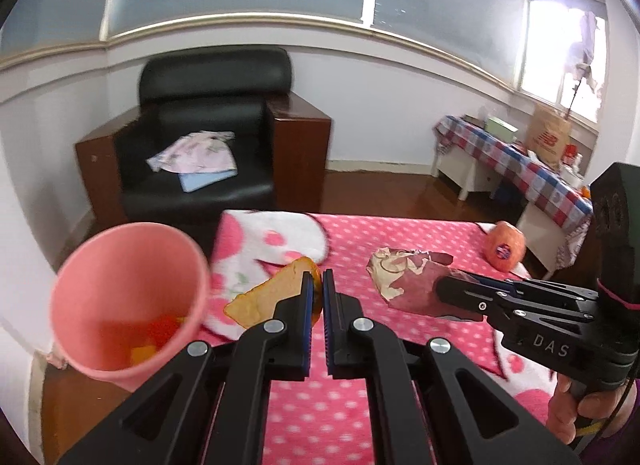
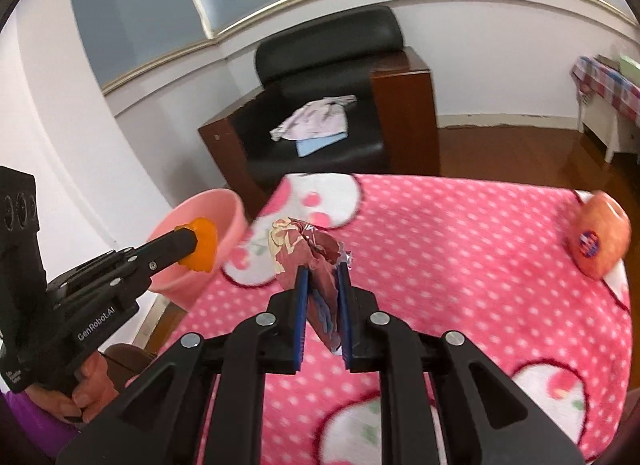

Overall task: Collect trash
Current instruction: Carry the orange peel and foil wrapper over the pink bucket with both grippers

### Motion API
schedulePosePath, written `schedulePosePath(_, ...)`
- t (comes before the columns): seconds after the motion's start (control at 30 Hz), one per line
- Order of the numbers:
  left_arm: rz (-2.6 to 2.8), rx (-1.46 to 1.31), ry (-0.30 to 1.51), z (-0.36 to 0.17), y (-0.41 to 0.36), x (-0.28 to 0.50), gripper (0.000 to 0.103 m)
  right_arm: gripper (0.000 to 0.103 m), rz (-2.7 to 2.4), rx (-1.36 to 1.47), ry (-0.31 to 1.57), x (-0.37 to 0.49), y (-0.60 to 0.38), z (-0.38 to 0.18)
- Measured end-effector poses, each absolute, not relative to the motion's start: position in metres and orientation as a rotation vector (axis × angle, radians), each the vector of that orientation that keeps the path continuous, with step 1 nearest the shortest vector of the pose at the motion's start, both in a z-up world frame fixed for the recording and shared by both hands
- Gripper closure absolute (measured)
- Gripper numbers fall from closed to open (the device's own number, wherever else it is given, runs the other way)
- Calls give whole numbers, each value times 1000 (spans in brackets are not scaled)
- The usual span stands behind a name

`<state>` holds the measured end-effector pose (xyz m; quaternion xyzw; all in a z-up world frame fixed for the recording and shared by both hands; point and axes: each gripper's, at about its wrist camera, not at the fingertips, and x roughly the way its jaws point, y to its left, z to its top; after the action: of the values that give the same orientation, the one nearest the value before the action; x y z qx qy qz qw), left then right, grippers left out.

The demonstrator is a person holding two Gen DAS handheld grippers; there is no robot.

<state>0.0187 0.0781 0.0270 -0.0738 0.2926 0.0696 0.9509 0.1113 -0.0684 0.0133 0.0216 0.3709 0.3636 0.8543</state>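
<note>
Bench [image 2: 460, 265]: covered by a pink blanket with white dots and cartoon patches; carries the fruit at its far right corner.
Armchair [image 1: 200, 137]: black, beyond the bench, with folded cloths [image 1: 196, 159] on the seat.
Pink bin [image 1: 128, 297]: at the left edge of the bench, mouth tilted toward the camera; orange and red scraps lie at the bottom.
Right gripper [image 2: 323, 277]: jaws nearly closed, clamped on a crumpled red and cream wrapper [image 2: 308, 249]; the wrapper sits between the blue pads and sticks out past the tips, clear of the blanket.
Left gripper [image 1: 317, 285]: jaws fully closed on an orange peel [image 1: 272, 293]; the peel fans out left of the tips, just beside the bin rim.
Fruit [image 2: 600, 239]: stickered, well apart from both jaws.
</note>
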Motion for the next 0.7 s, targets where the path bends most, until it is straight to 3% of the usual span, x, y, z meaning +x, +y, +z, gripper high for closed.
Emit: schedulePosePath(0.7,447,-214,569,10,206,-7,99,89,894,-148,740,101,95,27)
